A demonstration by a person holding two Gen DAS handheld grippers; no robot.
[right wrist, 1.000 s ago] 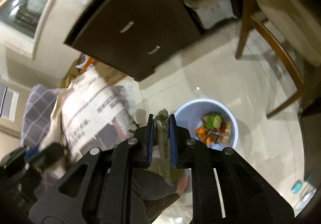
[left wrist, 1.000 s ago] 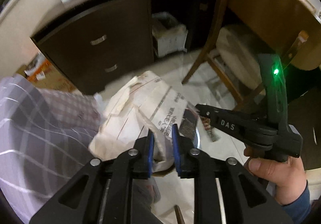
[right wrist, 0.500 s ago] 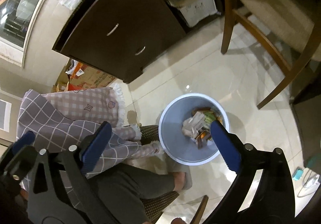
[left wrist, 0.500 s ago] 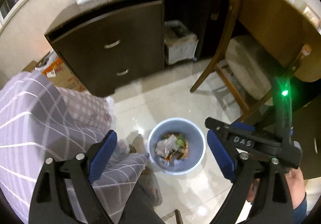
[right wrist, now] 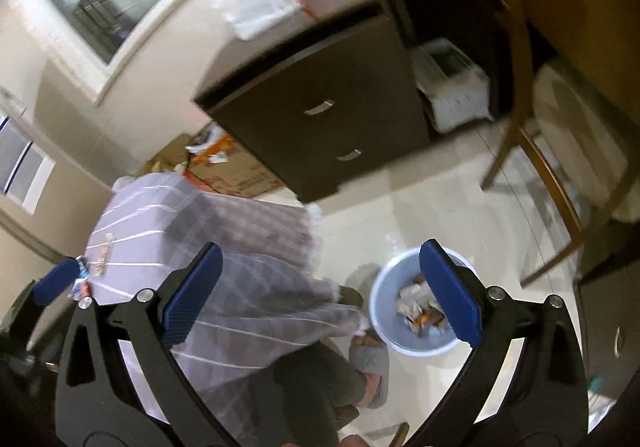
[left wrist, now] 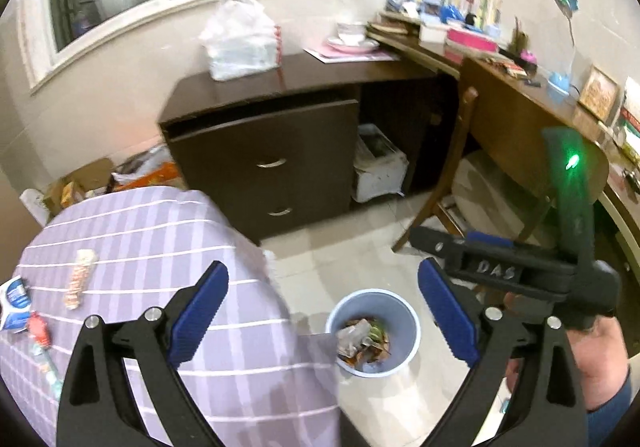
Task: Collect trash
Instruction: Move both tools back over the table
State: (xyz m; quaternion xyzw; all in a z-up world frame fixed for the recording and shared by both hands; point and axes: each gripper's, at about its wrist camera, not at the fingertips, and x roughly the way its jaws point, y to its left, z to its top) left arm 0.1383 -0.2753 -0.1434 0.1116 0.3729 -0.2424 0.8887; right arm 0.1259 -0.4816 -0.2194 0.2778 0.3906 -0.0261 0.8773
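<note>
A pale blue trash bin (left wrist: 408, 331) stands on the tiled floor with crumpled wrappers (left wrist: 354, 337) inside; it also shows in the right wrist view (right wrist: 382, 307). My left gripper (left wrist: 322, 311) is open and empty, above the bin and the table's edge. My right gripper (right wrist: 320, 287) is open and empty above the bin; it also shows in the left wrist view (left wrist: 468, 251). Loose wrappers (left wrist: 78, 281) and a blue-white packet (left wrist: 14, 299) lie on the purple checked tablecloth (left wrist: 168, 247) at the left.
A dark drawer cabinet (left wrist: 272, 159) stands behind the bin, with a white plastic bag (left wrist: 240, 39) on top. A wooden chair (left wrist: 472, 175) and a cluttered desk (left wrist: 532, 107) are at the right. Cardboard boxes (right wrist: 228, 171) sit by the wall. A slippered foot (right wrist: 370, 367) is beside the bin.
Both grippers opened and dropped the paper bag and the wrapper into the bin. Both have since risen and tilted up, bringing the tabletop and window into view.
</note>
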